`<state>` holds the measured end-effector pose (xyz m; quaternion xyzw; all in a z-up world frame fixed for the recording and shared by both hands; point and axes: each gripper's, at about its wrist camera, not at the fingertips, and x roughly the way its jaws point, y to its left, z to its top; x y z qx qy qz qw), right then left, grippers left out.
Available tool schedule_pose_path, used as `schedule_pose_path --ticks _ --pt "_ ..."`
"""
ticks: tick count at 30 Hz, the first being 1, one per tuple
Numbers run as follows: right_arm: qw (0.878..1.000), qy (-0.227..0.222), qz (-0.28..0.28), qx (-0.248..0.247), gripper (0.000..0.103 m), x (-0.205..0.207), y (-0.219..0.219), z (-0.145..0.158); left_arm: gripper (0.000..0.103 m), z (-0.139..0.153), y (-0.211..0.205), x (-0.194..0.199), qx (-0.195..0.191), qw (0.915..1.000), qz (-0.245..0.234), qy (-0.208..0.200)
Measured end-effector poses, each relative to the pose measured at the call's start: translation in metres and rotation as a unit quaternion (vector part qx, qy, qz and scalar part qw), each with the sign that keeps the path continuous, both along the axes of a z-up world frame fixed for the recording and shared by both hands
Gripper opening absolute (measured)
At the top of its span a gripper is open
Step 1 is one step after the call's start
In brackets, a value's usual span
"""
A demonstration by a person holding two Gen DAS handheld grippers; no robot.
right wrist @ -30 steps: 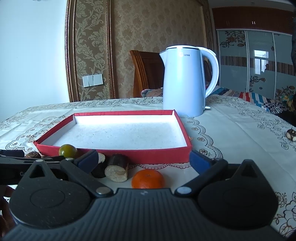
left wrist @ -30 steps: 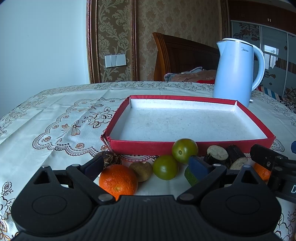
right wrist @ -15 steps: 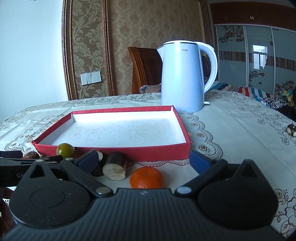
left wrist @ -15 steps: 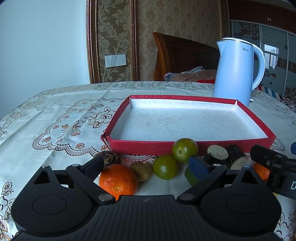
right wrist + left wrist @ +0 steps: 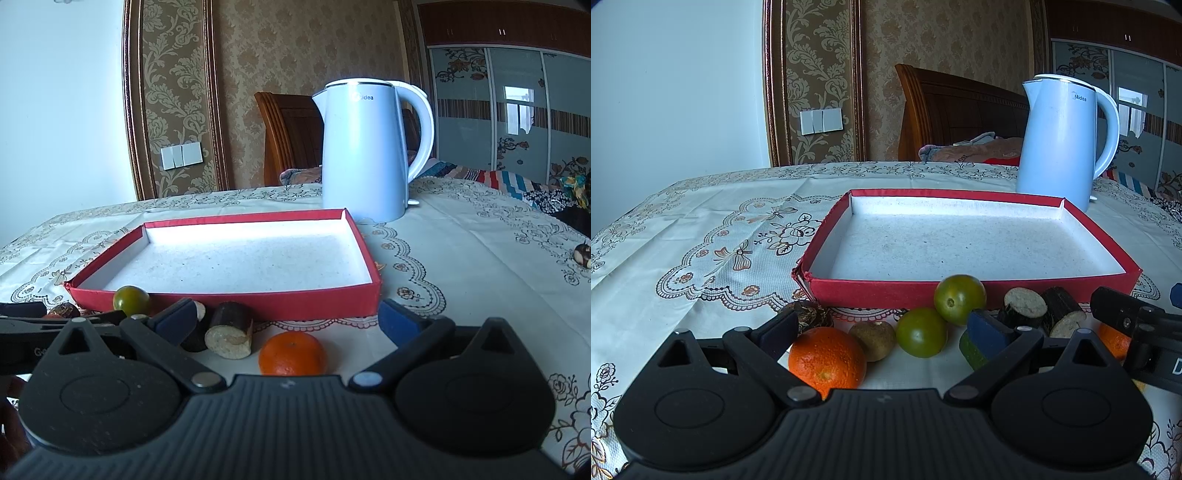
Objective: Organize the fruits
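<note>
Both claws, left claw [image 5: 882, 328] and right claw [image 5: 286, 317], are held spread low behind fruit lined before the empty red tray [image 5: 971, 293], presumably for loading.

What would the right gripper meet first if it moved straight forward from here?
Most likely the small orange, which lies on the table between the open fingers of the right gripper. Behind it stands the front wall of the red tray. Depth is uncertain.

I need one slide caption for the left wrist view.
Open left gripper facing an orange before the empty red tray.
</note>
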<state>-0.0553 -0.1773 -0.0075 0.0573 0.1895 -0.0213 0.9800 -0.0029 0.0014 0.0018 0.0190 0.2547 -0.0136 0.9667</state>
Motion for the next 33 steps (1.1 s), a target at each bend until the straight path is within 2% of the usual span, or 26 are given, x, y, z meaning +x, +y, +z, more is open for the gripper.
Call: schedule_pose_path --ticks 12,16,26,33 --pt "1.000 -0.010 0.007 0.010 0.103 -0.004 -0.004 0.002 0.099 0.000 0.001 0.000 -0.004 1.0000 0.002 0.002" --pt "0.999 0.030 0.027 0.001 0.103 -0.005 -0.009 0.001 0.099 0.001 0.004 0.001 -0.013 0.9999 0.003 0.003" --pt "0.997 0.055 0.050 -0.011 0.103 -0.022 -0.019 -0.005 0.099 0.001 0.008 0.001 -0.019 0.9998 0.005 0.005" --pt "0.994 0.070 0.072 -0.039 0.101 -0.038 -0.010 -0.009 0.099 0.000 0.009 0.001 -0.020 0.9998 0.006 0.005"
